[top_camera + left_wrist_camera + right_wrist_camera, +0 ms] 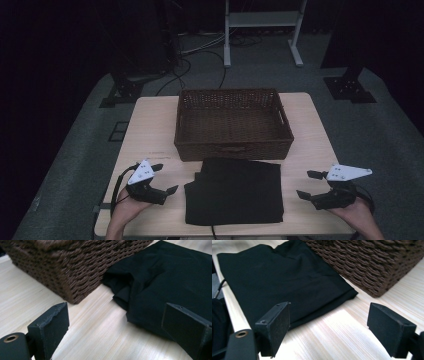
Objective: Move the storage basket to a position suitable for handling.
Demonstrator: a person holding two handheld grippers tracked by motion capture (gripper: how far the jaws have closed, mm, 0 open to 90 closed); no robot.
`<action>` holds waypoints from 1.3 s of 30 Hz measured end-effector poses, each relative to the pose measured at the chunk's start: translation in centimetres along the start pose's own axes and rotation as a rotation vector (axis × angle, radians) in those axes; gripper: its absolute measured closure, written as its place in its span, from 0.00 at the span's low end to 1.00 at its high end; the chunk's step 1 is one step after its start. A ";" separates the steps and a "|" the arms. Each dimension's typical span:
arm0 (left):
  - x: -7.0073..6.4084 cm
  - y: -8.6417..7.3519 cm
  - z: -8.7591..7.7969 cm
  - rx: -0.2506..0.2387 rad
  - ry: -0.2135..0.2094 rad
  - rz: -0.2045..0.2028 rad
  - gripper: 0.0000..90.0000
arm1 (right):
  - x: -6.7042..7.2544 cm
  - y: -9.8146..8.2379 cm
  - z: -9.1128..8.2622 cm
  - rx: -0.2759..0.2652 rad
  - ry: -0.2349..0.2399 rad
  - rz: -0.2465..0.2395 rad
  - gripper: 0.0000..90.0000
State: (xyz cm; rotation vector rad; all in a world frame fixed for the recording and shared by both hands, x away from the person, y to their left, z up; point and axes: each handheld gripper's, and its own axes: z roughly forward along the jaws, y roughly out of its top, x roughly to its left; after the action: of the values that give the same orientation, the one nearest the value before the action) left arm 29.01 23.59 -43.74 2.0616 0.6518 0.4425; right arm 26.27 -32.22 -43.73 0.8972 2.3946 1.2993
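Approach stage: I hold the left tool [165, 178] and right tool [306, 184] released at 9 and 3 o'clock of the folded black cloth [235, 191], which lies on the table [150, 130] against the wicker basket [232, 149]. Next, I judge, both must grip its edges.

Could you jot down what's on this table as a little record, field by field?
Surface: light wooden table
Container: brown wicker basket, nothing visible inside
Cloth: folded black cloth, lying in front of the basket
Left gripper: open, beside the cloth, not touching it
Right gripper: open, beside the cloth, not touching it
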 end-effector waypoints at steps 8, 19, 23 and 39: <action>-0.5 1.9 0.3 0.014 -0.032 0.056 0.07 | 0.5 1.3 0.4 0.020 0.034 -0.027 0.19; -1.7 3.9 1.2 0.060 -0.103 0.117 0.07 | 1.5 3.8 1.2 0.064 0.079 -0.087 0.19; -2.0 4.4 1.7 0.076 -0.123 0.138 0.07 | 1.8 4.7 1.7 0.083 0.099 -0.117 0.19; -3.3 6.8 3.3 0.114 -0.190 0.201 0.07 | 3.1 6.9 3.2 0.166 0.147 -0.188 0.19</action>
State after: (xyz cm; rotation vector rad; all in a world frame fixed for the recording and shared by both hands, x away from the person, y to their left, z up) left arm 30.02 16.33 -39.89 2.2547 0.3655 0.3231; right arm 28.24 -25.33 -39.65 0.6162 2.6588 1.1466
